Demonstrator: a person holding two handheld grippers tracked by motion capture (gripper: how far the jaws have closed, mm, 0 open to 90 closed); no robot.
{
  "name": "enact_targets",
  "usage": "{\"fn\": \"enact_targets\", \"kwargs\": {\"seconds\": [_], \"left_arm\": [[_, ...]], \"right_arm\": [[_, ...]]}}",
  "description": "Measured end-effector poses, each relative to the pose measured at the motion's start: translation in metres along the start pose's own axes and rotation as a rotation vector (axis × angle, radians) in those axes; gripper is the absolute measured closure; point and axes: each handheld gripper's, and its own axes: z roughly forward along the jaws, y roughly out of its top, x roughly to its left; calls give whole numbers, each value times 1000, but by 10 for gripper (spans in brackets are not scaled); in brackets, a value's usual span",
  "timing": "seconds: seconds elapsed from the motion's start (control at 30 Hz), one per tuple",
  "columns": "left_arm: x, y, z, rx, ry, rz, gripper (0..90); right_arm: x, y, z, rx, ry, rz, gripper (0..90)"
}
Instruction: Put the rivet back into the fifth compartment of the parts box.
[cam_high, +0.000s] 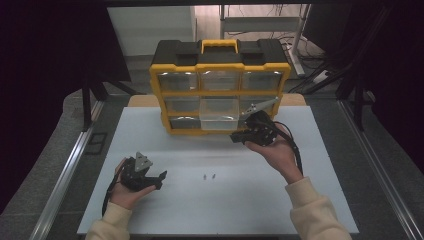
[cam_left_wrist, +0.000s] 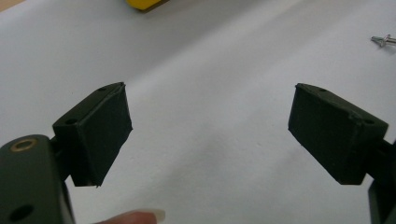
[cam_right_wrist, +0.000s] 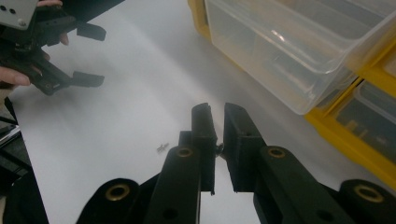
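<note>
A yellow and black organizer (cam_high: 220, 65) stands upright at the back of the white table (cam_high: 150, 215), with clear drawers in its front. Its middle drawer (cam_high: 218, 114) is pulled out towards me and also appears as a clear drawer (cam_right_wrist: 289, 46). My right gripper (cam_high: 236, 137) hangs just in front of that drawer, to its right. The jaws of the right gripper (cam_right_wrist: 218, 109) are nearly together, with a small dark piece (cam_right_wrist: 218, 149) pinched between them, seemingly a screw. My left gripper (cam_high: 160, 180) rests low at the front left, and the left gripper (cam_left_wrist: 210, 135) has its jaws wide with nothing between them.
Two small screws (cam_high: 208, 176) lie loose on the table between the hands; one screw (cam_left_wrist: 383, 40) lies off to the right of the left jaws and one screw (cam_right_wrist: 162, 148) lies left of the right jaws. Dark floor and metal rails flank the table.
</note>
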Motion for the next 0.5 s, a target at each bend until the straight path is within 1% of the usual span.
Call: {"fn": "enact_targets", "kwargs": {"seconds": [0.1,0.33,0.5], "left_arm": [[0,0,0,0,0,0,137],[1,-1,0,0,0,-6,137],[2,-1,0,8,0,2,137]], "right_arm": [[0,4,-3,-4,-8,-4,831],[0,17,-7,-19,-10,-12,831],[-3,27,-9,-27,0,-7,831]]}}
